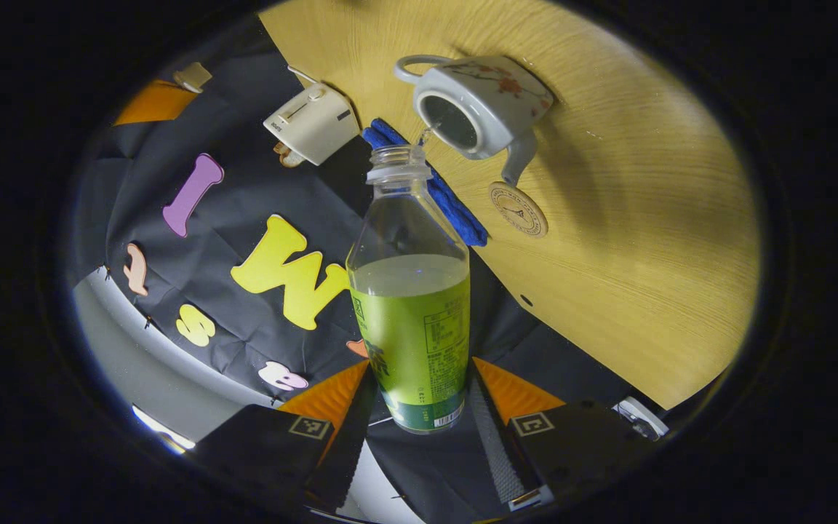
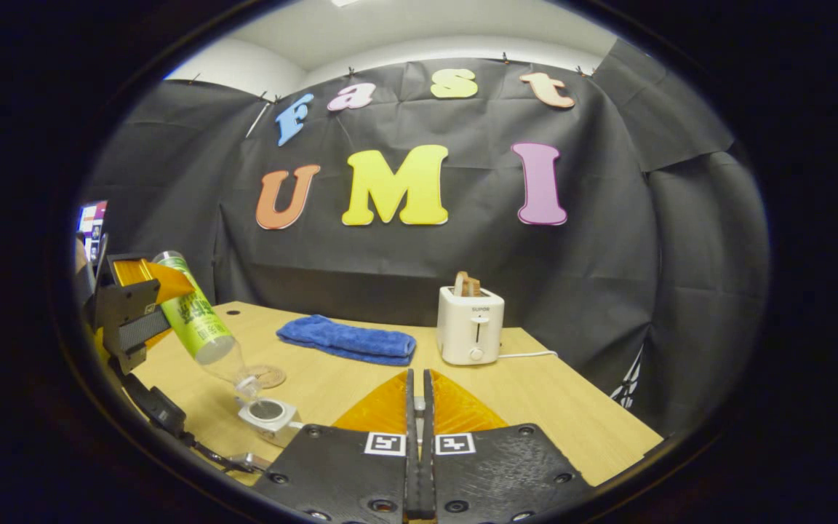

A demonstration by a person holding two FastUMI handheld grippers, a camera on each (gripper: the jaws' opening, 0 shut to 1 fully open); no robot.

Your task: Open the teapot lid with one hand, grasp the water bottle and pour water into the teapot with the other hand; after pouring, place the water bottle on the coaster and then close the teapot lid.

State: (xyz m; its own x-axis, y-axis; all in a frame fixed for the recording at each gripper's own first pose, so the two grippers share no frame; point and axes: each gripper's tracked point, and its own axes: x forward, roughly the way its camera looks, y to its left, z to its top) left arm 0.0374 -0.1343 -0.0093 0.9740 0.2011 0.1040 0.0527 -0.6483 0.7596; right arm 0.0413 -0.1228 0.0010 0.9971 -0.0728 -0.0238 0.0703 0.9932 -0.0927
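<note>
Both views are bent by the fisheye, so that straight edges of the table [image 2: 535,407] are curved toward the rim; brightness is lost at the edges, where detail is smeared. In the left gripper view light is cast from above, and a soft shadow is thrown on the wood beside the teapot [image 1: 481,105]; the bottle [image 1: 410,291] is rendered sharp, with faint glare on its clear neck. In the right gripper view the wall is evenly lit; the toaster [image 2: 471,325] is kept in focus.
</note>
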